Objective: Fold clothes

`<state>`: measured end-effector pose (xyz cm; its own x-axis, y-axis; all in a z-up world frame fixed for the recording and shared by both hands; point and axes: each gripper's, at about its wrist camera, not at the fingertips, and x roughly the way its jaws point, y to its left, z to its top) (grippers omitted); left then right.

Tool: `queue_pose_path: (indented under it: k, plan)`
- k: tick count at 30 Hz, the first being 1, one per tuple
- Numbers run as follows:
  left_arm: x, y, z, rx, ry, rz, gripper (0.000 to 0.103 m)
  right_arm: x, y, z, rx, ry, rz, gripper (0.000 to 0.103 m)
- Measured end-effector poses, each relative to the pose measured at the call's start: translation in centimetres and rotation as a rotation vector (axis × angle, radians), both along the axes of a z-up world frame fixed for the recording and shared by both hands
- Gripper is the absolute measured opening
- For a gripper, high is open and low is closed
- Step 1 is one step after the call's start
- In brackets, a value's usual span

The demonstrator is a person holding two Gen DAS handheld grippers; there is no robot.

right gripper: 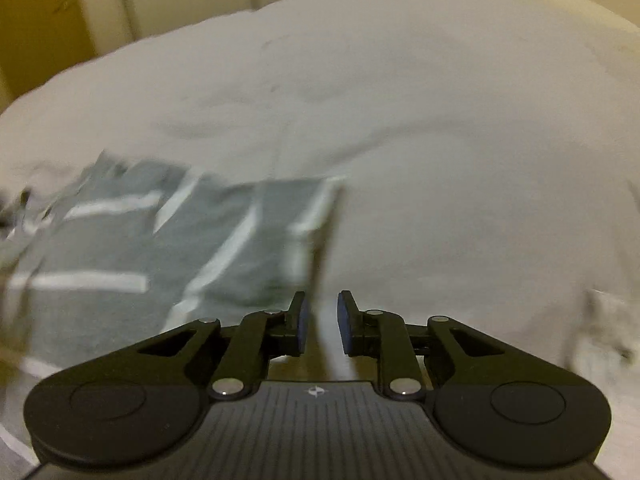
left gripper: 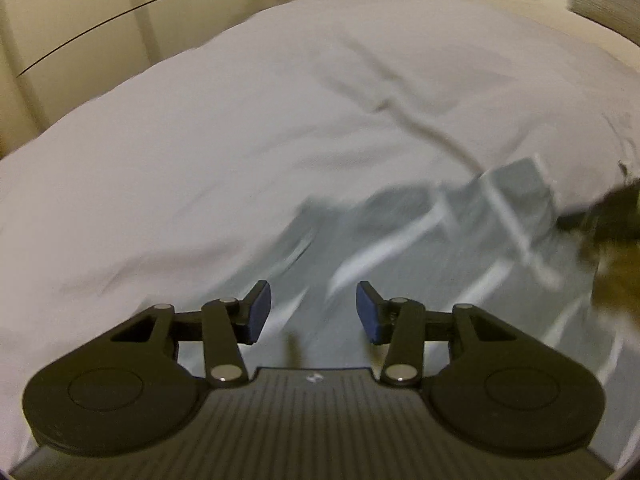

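Open surface: white bedsheet (left gripper: 224,128), wrinkled but bare across the far and left parts in both wrist views.
Obstacle, near centre: grey garment with white stripes (right gripper: 132,240), lying flat on the sheet; low, no height to block a pass above it.
Obstacle, right edge of left wrist view: dark blurred object (left gripper: 612,216), identity unclear.
Boundary, far left: cream wardrobe panels (left gripper: 80,12) beyond the bed edge.
Left gripper (left gripper: 314,312): jaws apart, nothing between.
Right gripper (right gripper: 322,322): narrow gap, nothing between.

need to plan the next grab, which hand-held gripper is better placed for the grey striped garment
Left, probably. The left hand-held gripper is open directly over the grey striped garment; the right hand-held gripper sits at its edge, over the white bedsheet.
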<state>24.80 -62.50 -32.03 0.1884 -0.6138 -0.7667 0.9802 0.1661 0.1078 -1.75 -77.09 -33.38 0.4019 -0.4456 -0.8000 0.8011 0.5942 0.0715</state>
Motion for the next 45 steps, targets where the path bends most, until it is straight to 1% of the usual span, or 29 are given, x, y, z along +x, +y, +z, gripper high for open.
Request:
queue_pose_path:
  k: [3,4,7,8,12,14,16,17,18,19,20,21,22,23,24,25,26,29,33,39,42,45]
  plan:
    - [3.0,7.0,1.1,0.048,-0.002,0.132,0.044,-1.6,1.9,1.6,0.011,-0.006,-0.009,0.022]
    - [3.7,9.3,1.1,0.067,-0.006,0.173,0.045,-1.7,3.1,2.1,0.023,-0.008,0.007,0.024]
    - [5.8,15.4,1.5,0.108,-0.001,0.301,0.045,-1.7,6.7,3.1,0.083,-0.017,0.036,0.035]
    - [6.5,17.3,1.7,0.113,0.005,0.341,0.045,-1.5,7.9,3.2,0.104,-0.017,0.048,0.035]
    - [9.8,22.7,2.0,0.105,0.042,0.463,0.046,0.4,13.4,3.9,0.193,-0.008,0.125,0.035]
    - [11.5,24.3,1.7,0.099,0.074,0.511,0.046,2.4,16.4,4.1,0.227,-0.005,0.191,0.035]
    - [13.4,25.4,0.9,0.083,0.143,0.551,0.046,4.4,18.8,4.1,0.245,-0.001,0.255,0.036]
    - [14.4,25.8,0.4,0.073,0.2,0.576,0.046,5.2,20.0,4.1,0.251,0.002,0.286,0.037]
    - [15.6,26.3,-0.3,0.049,0.299,0.619,0.045,6.0,21.1,4.0,0.253,0.008,0.308,0.038]
    - [16.9,26.8,-1.0,0.015,0.419,0.672,0.044,6.7,22.0,4.0,0.254,0.013,0.324,0.038]
    - [17.9,27.3,-1.6,-0.027,0.515,0.71,0.044,6.9,22.8,4.2,0.256,0.017,0.327,0.038]
    - [18.6,27.7,-2.1,-0.074,0.593,0.736,0.043,7.2,23.6,4.4,0.259,0.02,0.33,0.038]
    - [19.1,28.0,-2.4,-0.109,0.641,0.742,0.038,7.5,24.4,4.5,0.261,0.025,0.33,0.038]
    - [19.3,28.0,-2.4,-0.132,0.665,0.727,0.035,7.6,25.0,4.6,0.262,0.032,0.326,0.039]
    - [19.4,28.0,-2.5,-0.142,0.689,0.706,0.023,7.6,25.3,4.5,0.261,0.043,0.325,0.039]
    - [19.4,28.0,-2.6,-0.145,0.713,0.685,0.006,7.6,25.7,4.4,0.26,0.054,0.323,0.039]
    - [19.4,28.0,-2.7,-0.149,0.737,0.663,0.002,7.7,26.0,4.3,0.259,0.065,0.322,0.039]
    - [19.4,28.5,-2.1,-0.162,0.763,0.617,0.0,7.4,27.0,4.3,0.248,0.093,0.305,0.039]
    - [19.1,30.7,-1.1,-0.174,0.775,0.602,0.0,6.5,28.0,4.7,0.236,0.118,0.267,0.039]
    - [18.3,33.2,-1.3,-0.132,0.751,0.655,0.0,5.2,30.1,5.8,0.223,0.138,0.233,0.04]
    - [17.9,34.5,-1.5,-0.109,0.737,0.685,0.0,4.5,31.1,6.7,0.212,0.15,0.24,0.044]
    - [16.4,35.9,-0.8,-0.091,0.711,0.663,0.0,3.2,32.0,7.4,0.208,0.17,0.248,0.048]
